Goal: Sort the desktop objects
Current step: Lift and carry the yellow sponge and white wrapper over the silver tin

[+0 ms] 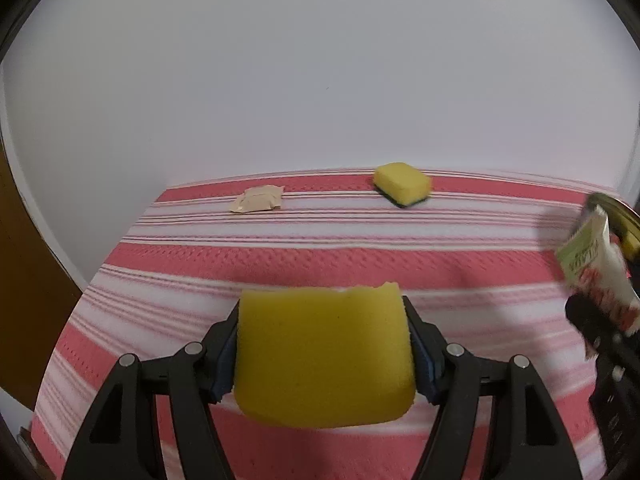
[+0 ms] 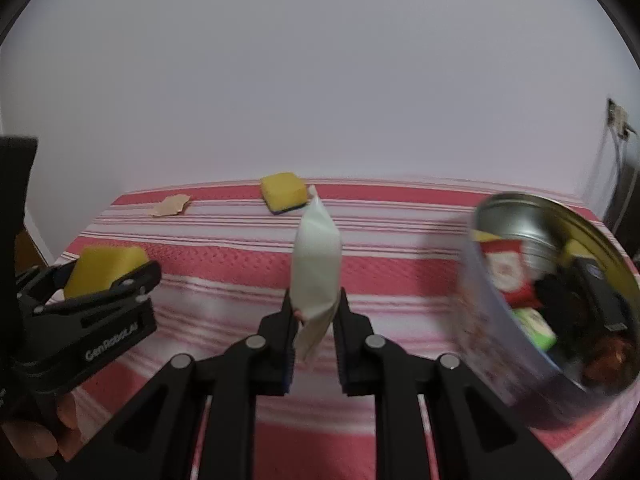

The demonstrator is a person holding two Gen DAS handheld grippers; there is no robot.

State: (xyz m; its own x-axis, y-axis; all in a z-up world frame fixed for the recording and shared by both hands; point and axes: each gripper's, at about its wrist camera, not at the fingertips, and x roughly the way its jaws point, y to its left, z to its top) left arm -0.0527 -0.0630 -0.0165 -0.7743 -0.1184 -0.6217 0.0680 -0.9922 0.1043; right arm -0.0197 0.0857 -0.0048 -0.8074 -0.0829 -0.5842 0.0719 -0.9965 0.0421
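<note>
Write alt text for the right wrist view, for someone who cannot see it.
The right gripper holds a white packet above a pink striped cloth, beside a metal tin of small items. The left gripper holds a yellow sponge.

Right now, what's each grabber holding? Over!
Left gripper shut on yellow sponge. Right gripper shut on white packet. Tin right of it, nothing between.

Looks like home room to me. Striped pink cloth (image 1: pixel 320 256) over my table, bare white wall (image 1: pixel 320 80) far, socket (image 2: pixel 618 118) with cable right, wooden door (image 1: pixel 24 264) left.
</note>
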